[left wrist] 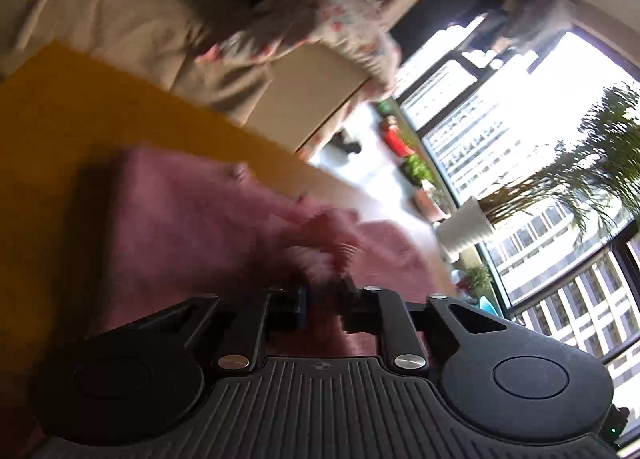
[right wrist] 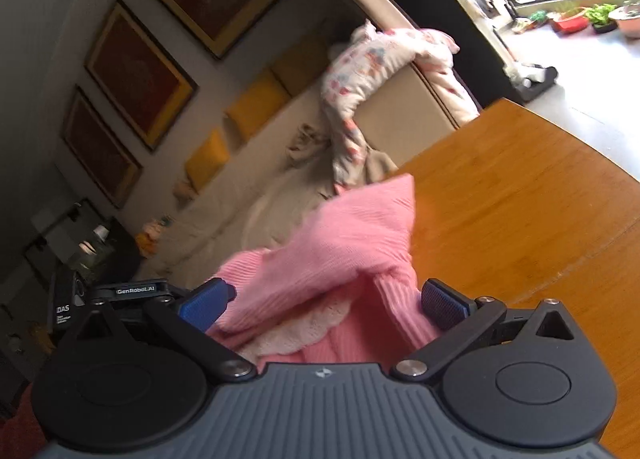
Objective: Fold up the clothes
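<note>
1. On the bench [right wrist: 520, 199], a pink knit sweater [right wrist: 340, 243] lies bunched, part of it hanging past the bench edge on the sofa side.
2. The right claw [right wrist: 324, 305] stands wide. Its blue pads [right wrist: 204, 305] flank the sweater without pressing it; a white lace trim [right wrist: 296, 329] shows between them.
3. The left claw [left wrist: 324, 299] is narrow, its jaws drawn close on a fold of the sweater [left wrist: 192, 219]. This view is blurred; the grip on the cloth is likely but not sharp.
4. In the left wrist view the bench [left wrist: 72, 131] reads yellow-orange, and the sweater covers its near part.
5. Behind the bench stands a beige sofa [right wrist: 404, 115] with a floral garment [right wrist: 360, 71] draped over its back.
6. Three framed pictures [right wrist: 136, 71] hang on the wall above yellow cushions [right wrist: 256, 107].
7. A potted plant [left wrist: 560, 179] stands by the window [left wrist: 540, 107].
</note>
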`<action>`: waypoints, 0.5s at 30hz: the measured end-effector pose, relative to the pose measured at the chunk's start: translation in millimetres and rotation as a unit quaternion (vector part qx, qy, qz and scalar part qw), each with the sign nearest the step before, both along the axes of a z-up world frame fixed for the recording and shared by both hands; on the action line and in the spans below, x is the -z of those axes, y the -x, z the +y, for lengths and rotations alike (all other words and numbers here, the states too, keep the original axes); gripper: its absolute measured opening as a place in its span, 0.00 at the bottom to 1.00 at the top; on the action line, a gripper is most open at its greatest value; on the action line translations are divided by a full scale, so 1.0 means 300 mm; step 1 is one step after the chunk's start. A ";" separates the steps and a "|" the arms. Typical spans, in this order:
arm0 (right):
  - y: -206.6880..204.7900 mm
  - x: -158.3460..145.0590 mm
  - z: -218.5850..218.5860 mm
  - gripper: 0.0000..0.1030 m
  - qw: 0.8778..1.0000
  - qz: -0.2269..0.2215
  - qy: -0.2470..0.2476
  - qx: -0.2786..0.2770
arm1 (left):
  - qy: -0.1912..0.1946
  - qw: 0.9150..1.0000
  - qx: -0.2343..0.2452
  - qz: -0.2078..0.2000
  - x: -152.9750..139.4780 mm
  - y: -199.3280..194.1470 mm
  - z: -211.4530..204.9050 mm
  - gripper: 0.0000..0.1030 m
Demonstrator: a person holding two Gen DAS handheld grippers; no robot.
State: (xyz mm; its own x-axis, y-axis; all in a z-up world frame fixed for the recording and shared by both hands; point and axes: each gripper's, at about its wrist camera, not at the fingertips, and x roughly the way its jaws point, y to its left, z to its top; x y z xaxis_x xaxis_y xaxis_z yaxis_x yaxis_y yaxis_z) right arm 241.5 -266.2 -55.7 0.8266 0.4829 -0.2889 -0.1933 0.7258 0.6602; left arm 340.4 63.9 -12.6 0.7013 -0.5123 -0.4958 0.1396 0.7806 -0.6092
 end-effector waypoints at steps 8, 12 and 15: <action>0.004 0.009 -0.002 1.00 1.000 0.008 -0.002 -0.003 | -0.078 0.994 -0.024 -0.072 -0.119 0.127 0.081 0.11; -0.006 0.019 -0.012 1.00 1.000 0.022 -0.010 -0.003 | -0.144 0.989 -0.030 -0.029 0.003 0.135 0.093 0.29; -0.008 0.026 -0.020 1.00 0.999 0.030 -0.016 0.002 | -0.161 0.986 -0.047 -0.021 0.040 0.129 0.143 0.53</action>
State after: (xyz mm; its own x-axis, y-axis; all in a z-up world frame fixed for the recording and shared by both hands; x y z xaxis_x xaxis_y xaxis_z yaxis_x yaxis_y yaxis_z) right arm 243.9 -272.1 -63.4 0.8099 0.4894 -0.3233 -0.1496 0.7053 0.6930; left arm 301.7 107.0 -24.5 0.7621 -0.2650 -0.5908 0.0771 0.9431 -0.3235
